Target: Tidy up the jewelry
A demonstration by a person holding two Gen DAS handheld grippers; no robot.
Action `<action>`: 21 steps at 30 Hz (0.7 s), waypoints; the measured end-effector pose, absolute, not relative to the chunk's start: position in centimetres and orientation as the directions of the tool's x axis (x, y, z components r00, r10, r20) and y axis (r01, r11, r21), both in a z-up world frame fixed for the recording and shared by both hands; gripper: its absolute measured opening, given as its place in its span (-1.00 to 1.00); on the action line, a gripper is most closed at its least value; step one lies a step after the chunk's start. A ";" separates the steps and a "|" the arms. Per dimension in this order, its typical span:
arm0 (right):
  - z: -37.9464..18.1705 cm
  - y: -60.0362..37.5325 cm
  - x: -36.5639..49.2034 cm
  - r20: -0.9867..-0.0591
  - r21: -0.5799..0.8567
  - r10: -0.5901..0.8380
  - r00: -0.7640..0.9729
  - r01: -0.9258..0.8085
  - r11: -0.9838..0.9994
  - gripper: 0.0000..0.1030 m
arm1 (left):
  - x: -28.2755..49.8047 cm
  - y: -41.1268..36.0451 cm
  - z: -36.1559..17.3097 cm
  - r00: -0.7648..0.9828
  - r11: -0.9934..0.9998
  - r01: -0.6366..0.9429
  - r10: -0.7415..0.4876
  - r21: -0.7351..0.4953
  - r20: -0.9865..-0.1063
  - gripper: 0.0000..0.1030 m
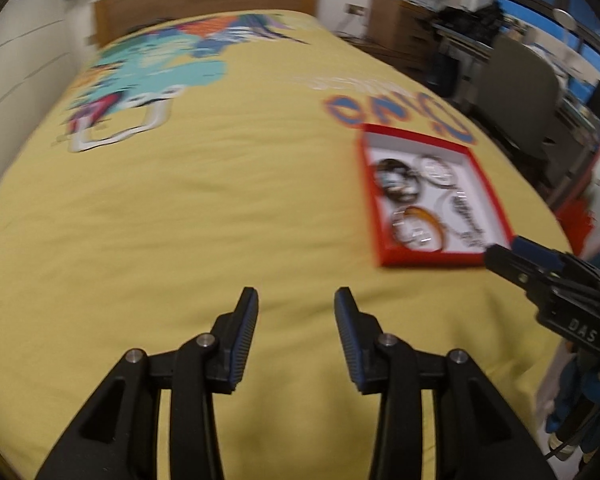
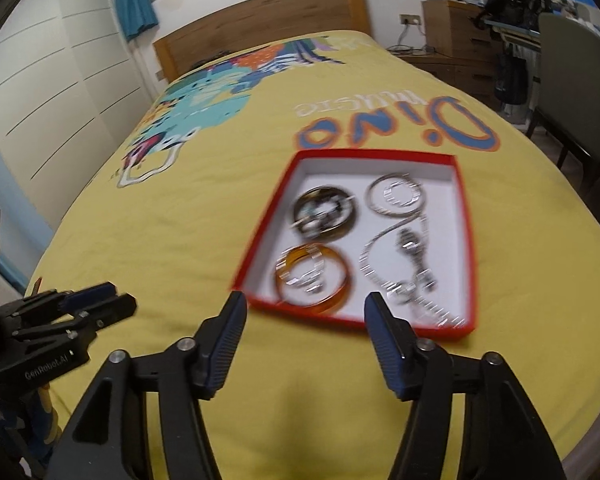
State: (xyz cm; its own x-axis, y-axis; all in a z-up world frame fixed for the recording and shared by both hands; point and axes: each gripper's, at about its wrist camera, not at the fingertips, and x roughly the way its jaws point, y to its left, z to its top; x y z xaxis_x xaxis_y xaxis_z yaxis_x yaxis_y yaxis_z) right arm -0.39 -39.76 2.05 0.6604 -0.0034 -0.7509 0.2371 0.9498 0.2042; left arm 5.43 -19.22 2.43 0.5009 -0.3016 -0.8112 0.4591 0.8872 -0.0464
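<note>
I saw both hand-held grippers, left (image 1: 296, 300) and right (image 2: 304, 306), spread and empty, red tray (image 2: 466, 240) of bracelets (image 2: 312, 280) on yellow bed (image 2: 180, 240).

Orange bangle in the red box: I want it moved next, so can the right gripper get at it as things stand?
Probably yes. The orange bangle lies uncovered in the open box, just ahead of the right gripper, whose jaws stand open and empty. A silver bangle overlaps it.

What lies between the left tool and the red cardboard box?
Only bare yellow bedspread separates the left tool from the red cardboard box, in the left wrist view.
</note>
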 end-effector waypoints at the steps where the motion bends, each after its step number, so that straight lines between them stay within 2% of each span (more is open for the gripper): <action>1: 2.1 -38.8 -0.7 -0.752 0.196 -0.005 0.660 0.231 0.953 0.30 | 5.1 -18.0 2.5 0.514 0.899 0.436 -0.283 -0.037 -0.810 -0.26; 6: 2.5 -35.5 -2.3 -0.749 0.171 -0.021 0.662 0.223 0.960 0.48 | 3.5 -12.6 3.4 0.564 0.940 0.341 -0.213 -0.010 -0.798 -0.21; 12: 3.4 -33.1 -3.8 -0.743 0.135 -0.060 0.667 0.237 0.962 0.66 | 2.0 -9.1 4.5 0.605 0.958 0.284 -0.198 -0.022 -0.771 -0.18; 17: 5.0 -31.9 -4.9 -0.714 0.085 -0.117 0.690 0.252 0.964 0.99 | 0.9 -7.8 5.7 0.643 0.964 0.264 -0.193 -0.022 -0.741 -0.11; 21: 6.0 -31.7 -5.4 -0.688 0.071 -0.145 0.711 0.264 0.962 0.99 | 0.3 -7.3 6.8 0.680 0.968 0.250 -0.182 -0.008 -0.710 -0.11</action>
State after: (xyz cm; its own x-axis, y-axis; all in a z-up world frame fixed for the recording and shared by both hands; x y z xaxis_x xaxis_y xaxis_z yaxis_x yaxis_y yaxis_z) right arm -5.39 -31.72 6.01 0.7114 -0.1450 -0.6877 0.2644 0.9618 0.0708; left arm 0.35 -7.31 6.80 0.6799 -0.1818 -0.7104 0.2500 0.9682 -0.0085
